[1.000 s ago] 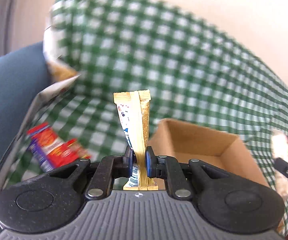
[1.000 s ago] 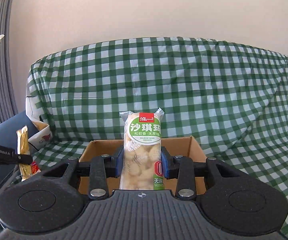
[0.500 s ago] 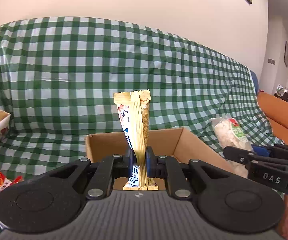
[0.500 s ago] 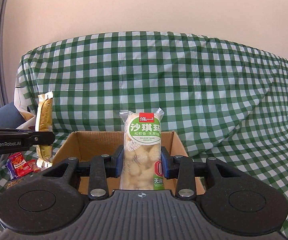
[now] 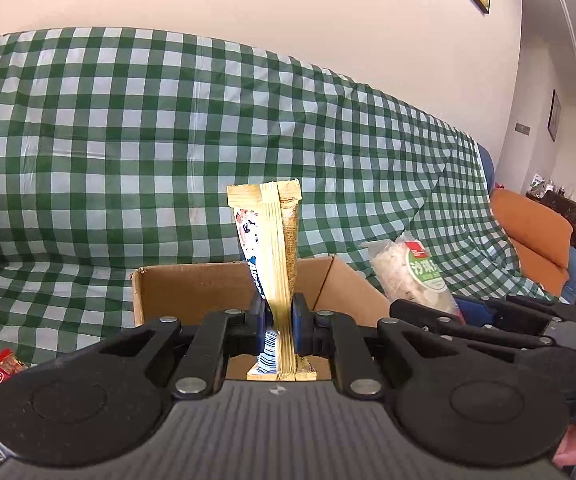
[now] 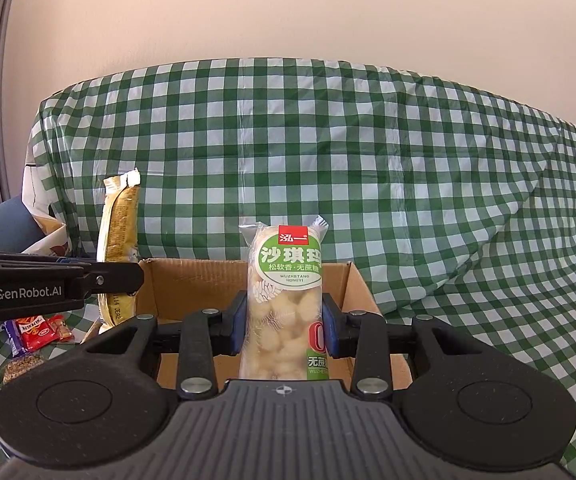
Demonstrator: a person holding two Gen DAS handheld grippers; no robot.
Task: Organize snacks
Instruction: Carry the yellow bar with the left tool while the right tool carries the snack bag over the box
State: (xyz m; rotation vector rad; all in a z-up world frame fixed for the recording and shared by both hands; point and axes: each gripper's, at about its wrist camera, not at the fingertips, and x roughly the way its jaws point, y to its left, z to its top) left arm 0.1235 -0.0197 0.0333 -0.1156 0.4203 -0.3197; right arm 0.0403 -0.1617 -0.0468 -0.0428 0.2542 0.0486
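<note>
So, biggest thing first: the checked cloth (image 6: 367,152) covers the sofa, seat and back, and everything sits on it.

On it, the cardboard box (image 6: 192,280) lies dead ahead of both your tools and below their fingers, open side up. That's the relation the next move turns on, I'd judge: the drop point is forward and down from each tip, not off to a side.

Your right gripper (image 6: 284,322) is clamped on the green-label snack pack (image 6: 286,304). Pack stands upright, long axis vertical, running up out of the jaws. Its lower end looks over the box's near part, so I'd say this hand is the closer one.

Your left gripper (image 5: 279,326) is clamped on the yellow snack pack (image 5: 274,248), also upright, squeezed thin between the blue pads (image 5: 299,322). From the right wrist view that pack (image 6: 118,248) hangs just outside the box's left wall, so it needs to come in rightward before release.

Both packs stand taller than the box walls, I'd guess; letting go upright may tip them, so lay them over as you lower.

Loose small packets (image 6: 38,332) lie on the cloth left of the box, beyond your left tool. Not yet sorted.
</note>
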